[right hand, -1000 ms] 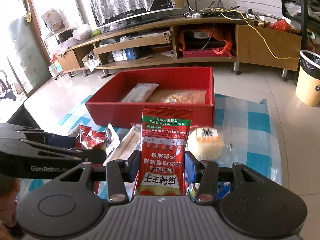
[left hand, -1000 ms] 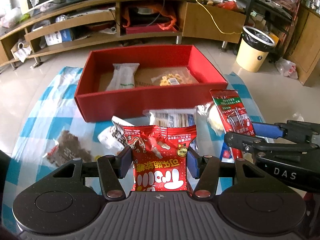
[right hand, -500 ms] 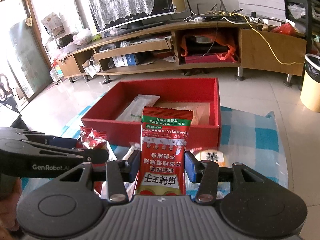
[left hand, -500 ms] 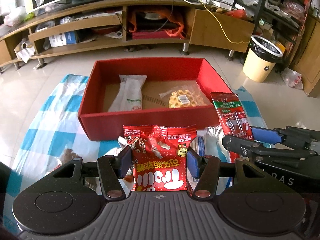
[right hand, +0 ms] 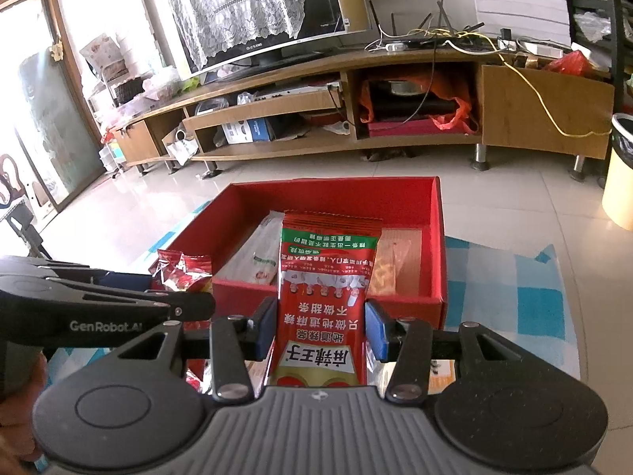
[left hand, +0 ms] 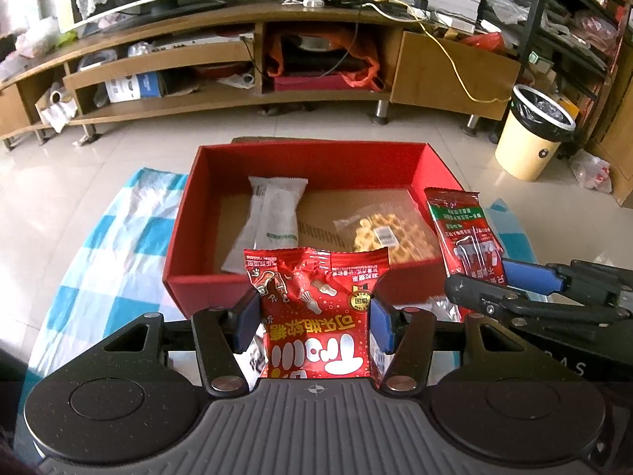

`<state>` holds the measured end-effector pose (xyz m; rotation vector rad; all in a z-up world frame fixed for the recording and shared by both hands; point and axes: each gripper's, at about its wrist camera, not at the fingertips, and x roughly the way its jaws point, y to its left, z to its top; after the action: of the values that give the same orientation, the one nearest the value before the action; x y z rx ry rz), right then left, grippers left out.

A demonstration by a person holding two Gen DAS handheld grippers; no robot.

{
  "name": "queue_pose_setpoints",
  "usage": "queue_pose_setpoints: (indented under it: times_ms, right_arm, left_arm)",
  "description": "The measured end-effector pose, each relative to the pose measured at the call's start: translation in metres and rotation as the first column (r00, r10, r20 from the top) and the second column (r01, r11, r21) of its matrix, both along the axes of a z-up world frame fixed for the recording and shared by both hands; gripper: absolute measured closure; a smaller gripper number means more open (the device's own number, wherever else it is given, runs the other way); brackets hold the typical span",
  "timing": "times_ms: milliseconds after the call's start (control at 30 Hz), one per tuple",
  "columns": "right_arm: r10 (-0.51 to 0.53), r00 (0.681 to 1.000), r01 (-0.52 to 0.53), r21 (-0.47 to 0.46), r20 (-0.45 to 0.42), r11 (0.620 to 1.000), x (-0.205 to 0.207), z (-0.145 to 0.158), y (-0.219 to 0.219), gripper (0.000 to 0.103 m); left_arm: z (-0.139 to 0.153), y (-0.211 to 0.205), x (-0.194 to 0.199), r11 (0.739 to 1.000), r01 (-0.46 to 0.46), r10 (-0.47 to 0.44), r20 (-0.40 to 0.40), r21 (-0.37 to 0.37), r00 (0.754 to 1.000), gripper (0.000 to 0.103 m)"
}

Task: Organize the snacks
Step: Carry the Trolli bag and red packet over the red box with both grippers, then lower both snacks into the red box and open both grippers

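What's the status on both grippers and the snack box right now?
Left gripper shut on red candy bag. Right gripper shut on tall red-green packet. Red box just ahead, white packet and waffles inside. Nothing blocking.

Left view: sits on the left gripper [left hand: 314, 326], looks forward and steeply down along its fingers; box [left hand: 277, 289] close ahead, centred.
Right view: sits on the right gripper [right hand: 319, 330], looks forward and less steeply down; box [right hand: 435, 237] close ahead, TV stand [right hand: 546, 118] beyond.
Shared: box, checked cloth [left hand: 110, 245], TV stand, bin [left hand: 530, 146].
Cross-sight: right gripper enters the left view at lower right [left hand: 510, 289]; left gripper enters the right view at lower left.
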<state>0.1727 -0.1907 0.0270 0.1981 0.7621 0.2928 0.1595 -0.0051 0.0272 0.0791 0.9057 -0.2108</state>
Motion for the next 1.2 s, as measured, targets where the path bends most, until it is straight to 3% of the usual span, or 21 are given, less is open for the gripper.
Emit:
queue_pose_setpoints:
  times_ms: [1200]
  right_arm:
    - [-0.055,0.998,0.054,0.036,0.012,0.998,0.086,-0.005,-0.006,0.057]
  left_arm:
    - [-0.002,-0.003,0.082,0.998,-0.070,0.070,0.035,0.009,0.997,0.039]
